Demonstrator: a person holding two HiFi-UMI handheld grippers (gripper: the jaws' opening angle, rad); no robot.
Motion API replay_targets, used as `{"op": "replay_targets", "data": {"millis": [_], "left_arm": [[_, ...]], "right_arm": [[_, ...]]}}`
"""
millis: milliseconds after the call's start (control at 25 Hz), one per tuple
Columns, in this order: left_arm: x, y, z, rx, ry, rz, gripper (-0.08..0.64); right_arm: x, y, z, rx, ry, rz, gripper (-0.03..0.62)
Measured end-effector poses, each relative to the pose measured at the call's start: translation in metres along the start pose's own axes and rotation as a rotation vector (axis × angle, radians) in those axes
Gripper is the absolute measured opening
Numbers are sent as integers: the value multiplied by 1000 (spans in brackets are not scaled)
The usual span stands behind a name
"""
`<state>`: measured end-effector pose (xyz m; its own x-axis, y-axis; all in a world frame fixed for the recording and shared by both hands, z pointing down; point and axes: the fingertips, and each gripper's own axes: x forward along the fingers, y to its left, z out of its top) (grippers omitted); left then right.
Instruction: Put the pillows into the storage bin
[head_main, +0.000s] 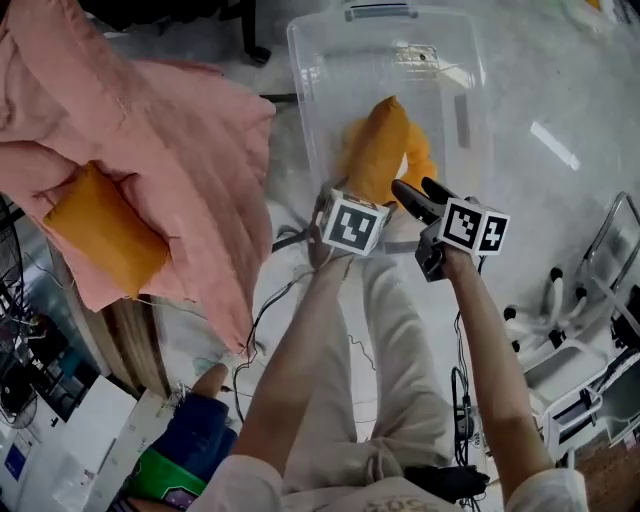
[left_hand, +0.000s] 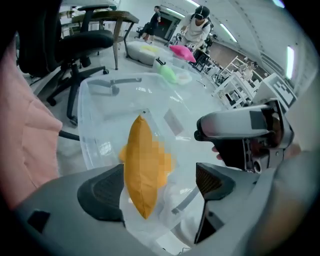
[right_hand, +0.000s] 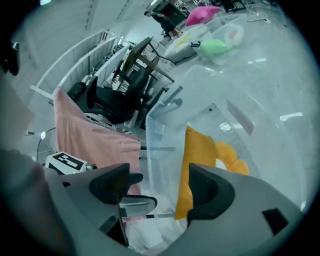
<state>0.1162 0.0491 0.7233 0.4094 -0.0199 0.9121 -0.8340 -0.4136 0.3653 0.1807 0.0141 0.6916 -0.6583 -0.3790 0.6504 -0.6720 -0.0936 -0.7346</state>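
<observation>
A clear storage bin (head_main: 300, 80) (left_hand: 90, 100) (right_hand: 155, 130) stands on the floor in front of me. One orange pillow (head_main: 378, 150) (left_hand: 142, 165) (right_hand: 200, 155) stands on edge inside it, with a second orange pillow (head_main: 420, 160) (right_hand: 232, 157) slumped behind it. A third orange pillow (head_main: 100, 228) lies on a pink blanket (head_main: 170, 130) at the left. My left gripper (left_hand: 157, 190) hangs open above the bin's near end, nothing between its pads. My right gripper (head_main: 418, 190) (right_hand: 160, 187) is beside it, also open and empty.
A black office chair (left_hand: 75, 45) (right_hand: 120, 100) stands behind the bin. Green and pink cushions (left_hand: 167, 72) lie further off, near people (left_hand: 197, 25). White racks (head_main: 590, 330) stand at the right. Cables (head_main: 280, 290) trail over the floor by my legs.
</observation>
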Motion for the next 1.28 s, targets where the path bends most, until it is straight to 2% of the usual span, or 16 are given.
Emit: {"op": "replay_targets", "data": {"millis": [280,560,720,880,1160,1280], "left_arm": [[-61,-28,20,41,-54,-23,466],[-127,-52,48,106,-112,-44,466],[-168,-60,41,127,-139,-47,466],[-212,-54,43,129,-200,-18,466],[-288,-47,34,107,-307,11,466],[-317,-31,21,59,-354,14,465]], "right_arm": [[-55,71,23,69,-118,148,390],[-101,134,47,35,-188,203,388],[-117,182,34,-10,-179,230,388],[-124,238,24,-84,-160,272,388],[-143,312,-1,-131,-133,301,391],[-137,342,-12,-186,-107,307,393]]}}
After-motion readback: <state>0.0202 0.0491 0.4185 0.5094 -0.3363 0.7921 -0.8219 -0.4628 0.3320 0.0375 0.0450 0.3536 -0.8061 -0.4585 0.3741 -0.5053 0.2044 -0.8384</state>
